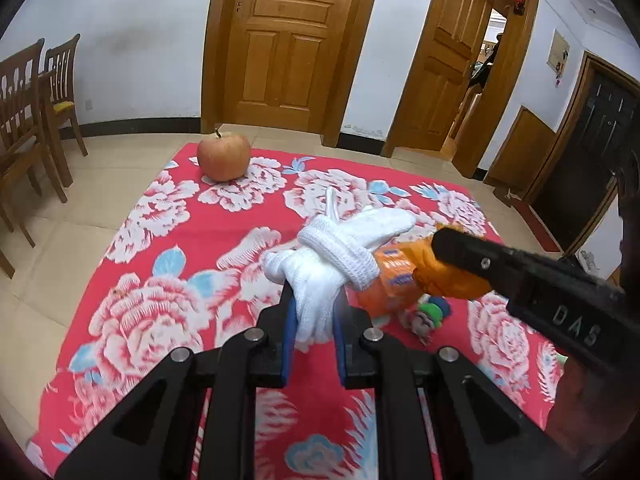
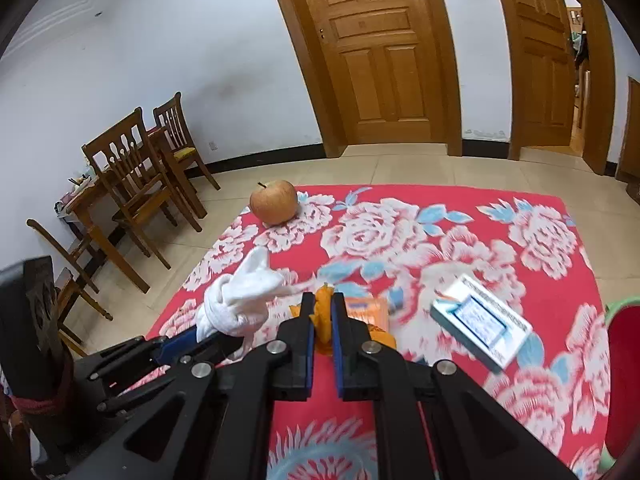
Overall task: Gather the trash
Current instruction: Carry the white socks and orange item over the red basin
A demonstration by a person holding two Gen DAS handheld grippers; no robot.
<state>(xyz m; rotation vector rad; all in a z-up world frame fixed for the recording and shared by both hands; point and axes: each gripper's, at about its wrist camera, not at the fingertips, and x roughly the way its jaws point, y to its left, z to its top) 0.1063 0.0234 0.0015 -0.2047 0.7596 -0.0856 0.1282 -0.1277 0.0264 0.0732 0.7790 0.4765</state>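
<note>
My left gripper [image 1: 314,300] is shut on a knotted white glove [image 1: 340,256] and holds it above the red flowered cloth [image 1: 168,240]. The glove also shows in the right wrist view [image 2: 240,300]. My right gripper [image 2: 322,304] is shut on an orange wrapper [image 2: 324,316]; in the left wrist view the wrapper [image 1: 400,280] hangs just right of the glove, pinched by the right gripper's black fingers [image 1: 460,248]. A small colourful wrapper [image 1: 428,316] lies on the cloth under it.
An apple [image 1: 223,156] sits at the cloth's far left corner. A white and blue box [image 2: 480,320] lies on the cloth to the right. A red and green object [image 2: 624,360] is at the right edge. Wooden chairs [image 2: 136,184] stand left; doors behind.
</note>
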